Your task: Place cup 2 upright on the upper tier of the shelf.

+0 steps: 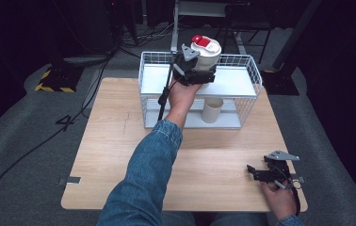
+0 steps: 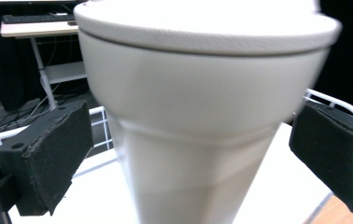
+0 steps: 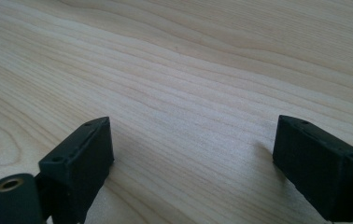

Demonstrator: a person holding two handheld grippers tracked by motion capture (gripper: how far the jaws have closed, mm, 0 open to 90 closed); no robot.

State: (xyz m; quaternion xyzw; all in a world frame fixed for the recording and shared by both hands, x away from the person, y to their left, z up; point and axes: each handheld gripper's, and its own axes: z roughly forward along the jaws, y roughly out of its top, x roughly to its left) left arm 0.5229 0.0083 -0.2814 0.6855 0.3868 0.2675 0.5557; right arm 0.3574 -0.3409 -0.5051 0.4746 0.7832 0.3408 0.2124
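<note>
1. Denim sleeve (image 1: 143,179) fills the foreground as we reach our left arm forward over the wooden table (image 1: 119,141) to the white wire rack (image 1: 249,75) at its far edge.
2. Our left gripper (image 1: 196,71) sits at the rack's upper shelf, its jaws spread on either side of a white lidded cup (image 2: 202,116) with a red tab on its lid; in the left gripper view the pads stand clear of the cup's walls, so we judge it released, not gripped.
3. Upright, the cup has its long axis vertical and its lid on top, directly ahead of the jaws; the left hand is far nearer.
4. Below it, a second white cup (image 1: 212,109) stands on the lower shelf.
5. Far right, our right gripper (image 1: 264,173) rests on the table, jaws apart and empty.
</note>
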